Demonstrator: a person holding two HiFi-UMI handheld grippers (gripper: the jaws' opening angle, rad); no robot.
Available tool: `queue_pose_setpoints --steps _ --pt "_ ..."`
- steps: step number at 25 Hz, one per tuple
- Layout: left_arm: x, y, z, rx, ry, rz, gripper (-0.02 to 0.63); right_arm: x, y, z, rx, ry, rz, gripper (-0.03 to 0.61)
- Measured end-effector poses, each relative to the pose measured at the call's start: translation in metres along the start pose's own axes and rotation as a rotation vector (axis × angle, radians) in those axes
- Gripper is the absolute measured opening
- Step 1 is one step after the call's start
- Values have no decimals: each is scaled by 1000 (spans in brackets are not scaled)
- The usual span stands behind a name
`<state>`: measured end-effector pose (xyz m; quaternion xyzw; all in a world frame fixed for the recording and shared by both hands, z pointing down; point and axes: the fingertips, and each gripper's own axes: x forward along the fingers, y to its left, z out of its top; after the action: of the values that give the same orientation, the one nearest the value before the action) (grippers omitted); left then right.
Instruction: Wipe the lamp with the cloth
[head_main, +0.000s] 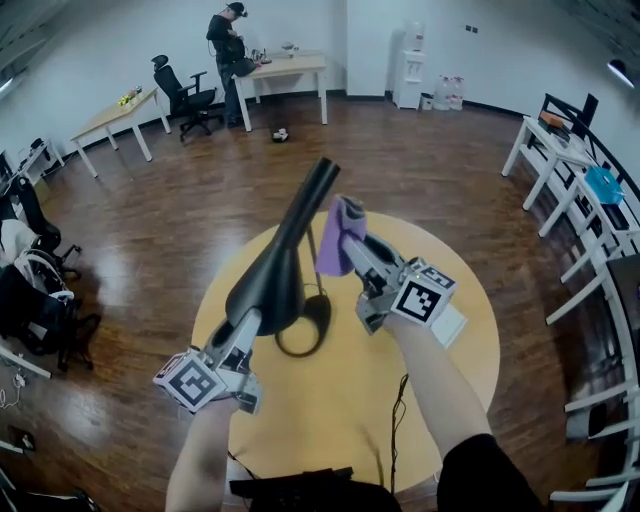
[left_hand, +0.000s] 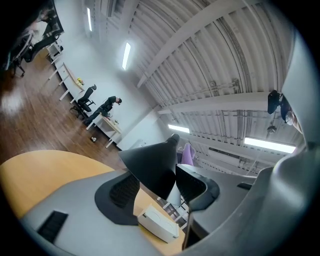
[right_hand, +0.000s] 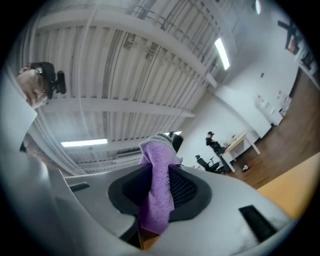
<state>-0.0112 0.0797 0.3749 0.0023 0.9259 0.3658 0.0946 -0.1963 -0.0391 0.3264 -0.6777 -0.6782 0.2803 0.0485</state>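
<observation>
Over the round yellow table (head_main: 440, 340), the black lamp (head_main: 280, 260) sits with its cone shade tilted, narrow end up, and the left gripper (head_main: 250, 322) is clamped on the shade's wide rim. The right gripper (head_main: 358, 245) pinches the purple cloth (head_main: 338, 235) between its pads. The cloth is just beside the shade's narrow upper part; contact uncertain.

"Where's the black desk lamp (head_main: 268, 285)?"

"It's tilted. The wide cone shade sits low at the left, and the slim neck slants up to the right."

"And the purple fuzzy cloth (head_main: 338, 238)?"

"It's bunched and hanging in a fold, just right of the lamp's neck, near its upper end."
</observation>
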Motion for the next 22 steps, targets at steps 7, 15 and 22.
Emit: queue_pose_setpoints --steps 7,15,22 --pt "0 -3 -11 15 60 19 210 37 -47 45 53 -11 -201 92" --pt "-1 -7 -13 8 60 -32 210 36 -32 14 144 -47 -117 91" --pt "-2 -7 -12 0 77 -58 210 28 -13 -51 164 139 -34 92"
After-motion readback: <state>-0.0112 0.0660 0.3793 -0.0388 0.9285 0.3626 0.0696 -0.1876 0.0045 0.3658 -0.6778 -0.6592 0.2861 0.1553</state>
